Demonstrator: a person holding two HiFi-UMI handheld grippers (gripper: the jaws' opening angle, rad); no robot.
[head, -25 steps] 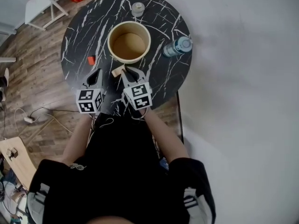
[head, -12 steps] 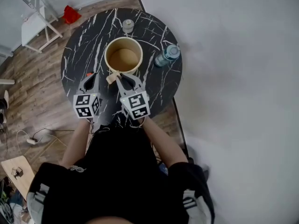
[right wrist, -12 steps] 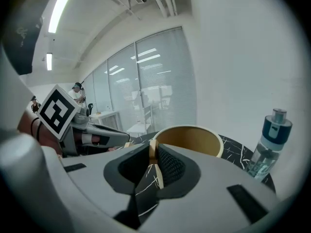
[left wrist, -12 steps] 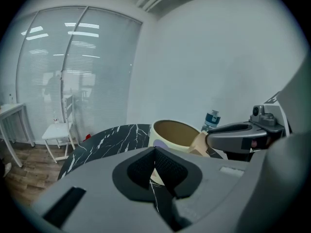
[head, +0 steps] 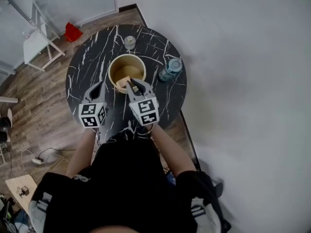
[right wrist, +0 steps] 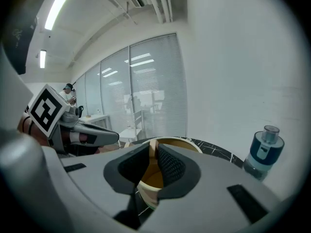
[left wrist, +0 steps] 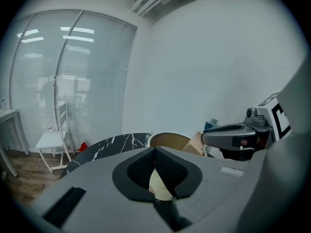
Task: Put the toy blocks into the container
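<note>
A round tan container stands mid-table on the black marble table. My right gripper is shut on a pale wooden block, which hangs over the container's near rim. In the right gripper view the block is a thin strip between the pads, with the container just beyond. My left gripper hovers left of the container, its tips meeting. A pale surface and a red speck show in the gap behind them; I cannot tell what they are.
A blue-labelled water bottle stands right of the container and a small lidded jar behind it. A white chair and a red object are on the wooden floor at the left. A pale wall lies to the right.
Both grippers rose and moved toward the container. The right one carried the wooden block from the table up over the near rim. The red block beside the left gripper no longer shows.
</note>
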